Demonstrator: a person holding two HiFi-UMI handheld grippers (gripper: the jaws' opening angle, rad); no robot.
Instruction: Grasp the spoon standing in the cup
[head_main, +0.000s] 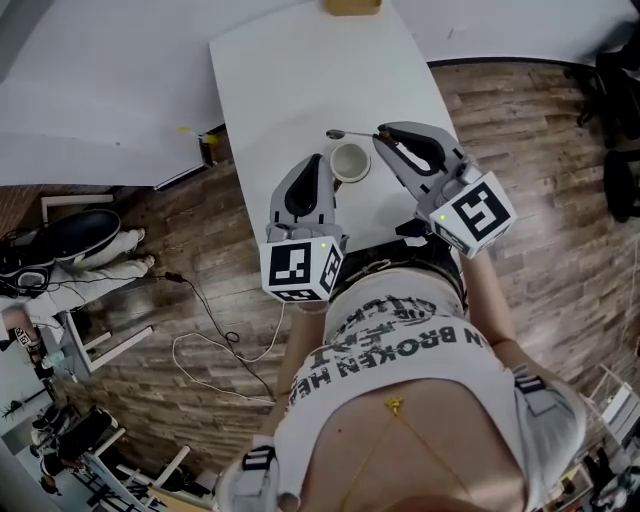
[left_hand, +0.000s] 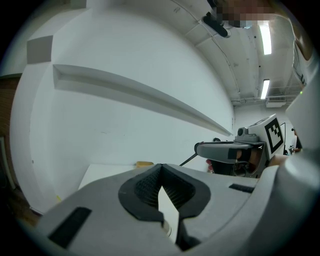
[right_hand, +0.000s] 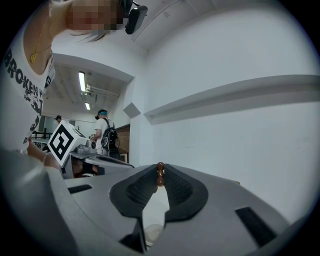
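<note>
A wood floor (head_main: 560, 150) surrounds a long white table (head_main: 300, 70), with a big white board (head_main: 90, 90) lying off to the left and loose cables (head_main: 200, 340) trailing near it. Both grippers reach over the near end of the table. The left gripper (head_main: 314, 165) rests just left of the cup (head_main: 350, 162), its jaws closed tip to tip and empty. The right gripper (head_main: 386, 134) comes in from the right, its jaws clamped on the brown beaded end of the spoon (head_main: 350, 133). The spoon lies roughly level, bowl end pointing left, just beyond the cup's far rim (whether it touches the table is unclear). A small tan block (head_main: 352, 5) sits at the table's far edge.
</note>
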